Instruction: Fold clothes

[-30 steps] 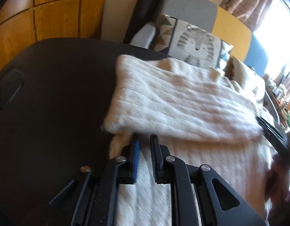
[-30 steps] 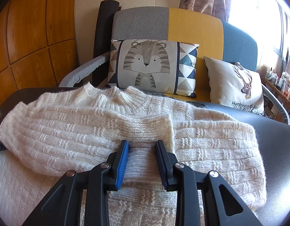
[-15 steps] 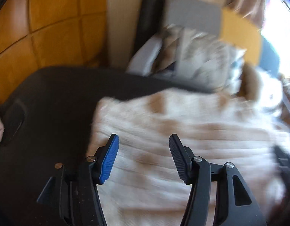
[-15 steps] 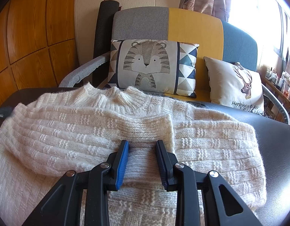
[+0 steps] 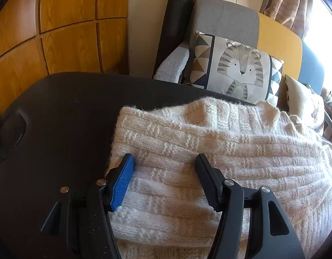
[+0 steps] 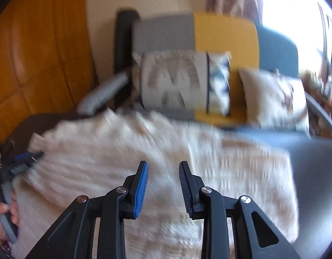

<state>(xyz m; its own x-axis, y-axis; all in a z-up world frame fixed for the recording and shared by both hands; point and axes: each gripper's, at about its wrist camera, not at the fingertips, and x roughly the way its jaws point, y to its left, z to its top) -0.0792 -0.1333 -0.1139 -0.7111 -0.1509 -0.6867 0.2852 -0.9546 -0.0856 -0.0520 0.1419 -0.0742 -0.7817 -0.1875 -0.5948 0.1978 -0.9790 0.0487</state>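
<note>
A cream knitted sweater [image 5: 209, 133] lies spread on the black table [image 5: 58, 108], its sleeves folded across the body. My left gripper [image 5: 165, 158] hovers over the sweater's left edge. Its jaws are opening, and the knit lies beneath them without being pinched. In the blurred right wrist view my right gripper [image 6: 163, 164] hangs above the middle of the sweater [image 6: 122, 146], jaws apart with nothing gripped. The left gripper [image 6: 23, 159] shows at that view's left edge, with a hand [image 6: 4, 211] on its handle.
Behind the table stands a grey, yellow and blue sofa with a tiger cushion [image 5: 237, 69] and a deer cushion [image 5: 304, 105]. A black roll [image 5: 176, 21] leans beside it. Wooden wall panels [image 5: 58, 32] are on the left. Bare table [image 6: 312, 172] lies right of the sweater.
My left gripper let go of the sweater's fold, opened wide and shifted over the left edge. My right gripper lifted off the sweater with its jaws unchanged.
</note>
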